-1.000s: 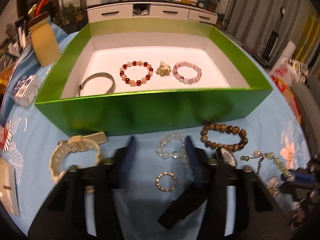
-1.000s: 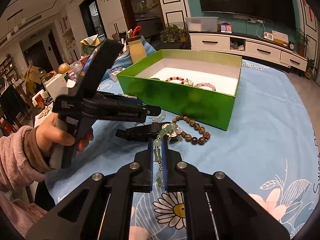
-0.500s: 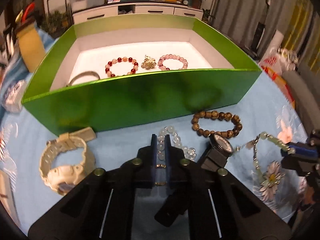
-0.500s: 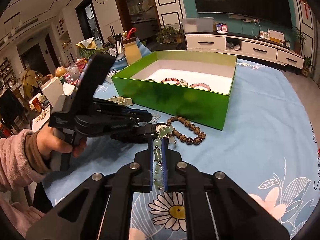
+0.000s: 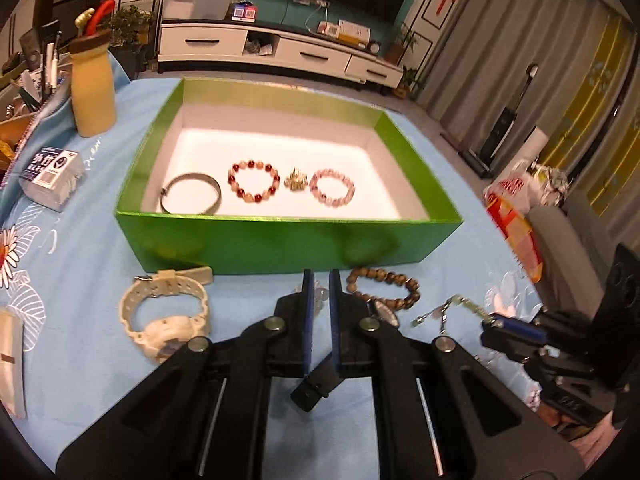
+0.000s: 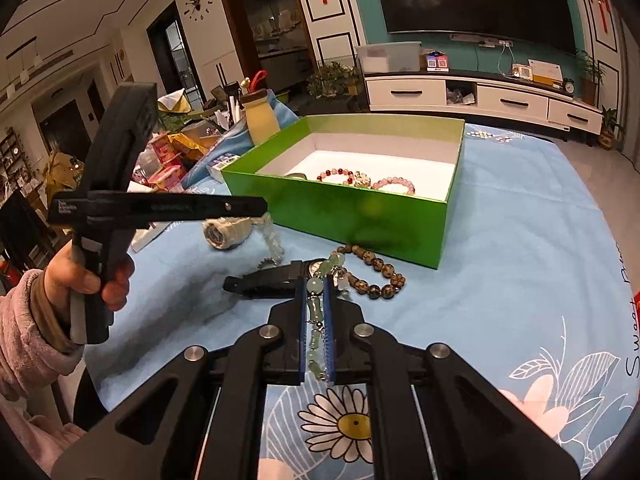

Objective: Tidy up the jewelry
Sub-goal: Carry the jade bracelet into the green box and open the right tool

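Note:
My left gripper (image 5: pixel 319 277) is shut on a clear bead bracelet (image 5: pixel 319 295). In the right wrist view the bracelet (image 6: pixel 274 236) hangs from that gripper's tip (image 6: pixel 264 206) above the blue cloth. My right gripper (image 6: pixel 316 288) is shut on a green jade bead chain (image 6: pixel 315 310), low over the table. The green box (image 5: pixel 280 240) holds a metal bangle (image 5: pixel 192 194), a red bead bracelet (image 5: pixel 254 182), a gold charm (image 5: pixel 296 180) and a pink bead bracelet (image 5: pixel 332 186). In front of it lie a white watch (image 5: pixel 164 316), a brown bead bracelet (image 5: pixel 384 284) and a black watch (image 5: pixel 386 312).
A yellow bottle (image 5: pixel 92 92) and a small printed box (image 5: pixel 50 172) stand left of the green box. A white card (image 5: pixel 10 364) lies at the left table edge. A person's hand in a pink sleeve (image 6: pixel 24 320) holds the left gripper. Clutter crowds the far left.
My left gripper closed on the clear bead bracelet and rose with it off the cloth. The right gripper kept still, holding the jade chain.

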The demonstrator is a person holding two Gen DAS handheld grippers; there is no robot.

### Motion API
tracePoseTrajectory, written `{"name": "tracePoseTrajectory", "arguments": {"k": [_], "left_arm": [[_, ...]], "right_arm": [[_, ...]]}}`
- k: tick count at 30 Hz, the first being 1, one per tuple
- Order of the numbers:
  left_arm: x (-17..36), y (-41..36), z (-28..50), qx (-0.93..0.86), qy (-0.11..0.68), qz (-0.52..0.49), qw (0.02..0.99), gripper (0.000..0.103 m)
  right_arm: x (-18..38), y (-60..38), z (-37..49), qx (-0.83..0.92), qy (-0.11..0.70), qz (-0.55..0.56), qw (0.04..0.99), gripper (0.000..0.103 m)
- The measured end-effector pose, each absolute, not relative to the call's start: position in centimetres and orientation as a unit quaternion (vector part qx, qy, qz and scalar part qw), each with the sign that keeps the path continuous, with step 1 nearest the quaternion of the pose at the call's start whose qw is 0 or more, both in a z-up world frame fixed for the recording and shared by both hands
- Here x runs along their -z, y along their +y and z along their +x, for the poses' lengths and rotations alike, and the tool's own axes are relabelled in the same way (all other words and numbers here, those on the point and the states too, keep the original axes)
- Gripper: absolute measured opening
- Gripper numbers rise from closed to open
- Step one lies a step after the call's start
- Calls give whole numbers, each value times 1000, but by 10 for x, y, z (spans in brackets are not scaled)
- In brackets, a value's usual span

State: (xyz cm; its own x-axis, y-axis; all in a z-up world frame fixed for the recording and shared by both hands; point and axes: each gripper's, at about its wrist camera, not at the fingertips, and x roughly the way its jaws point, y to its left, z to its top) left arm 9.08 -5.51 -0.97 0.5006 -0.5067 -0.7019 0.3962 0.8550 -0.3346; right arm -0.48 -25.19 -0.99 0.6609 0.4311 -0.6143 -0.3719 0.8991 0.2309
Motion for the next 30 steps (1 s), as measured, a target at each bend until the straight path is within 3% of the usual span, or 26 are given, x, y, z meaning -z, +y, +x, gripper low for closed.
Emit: {"name": "tracePoseTrajectory", "arguments": {"k": [30], "left_arm": [[-54,-15,86,259,381,-114,880,7]], "right_arm": [[-44,-256,6,-224,295,81,925,7]]}}
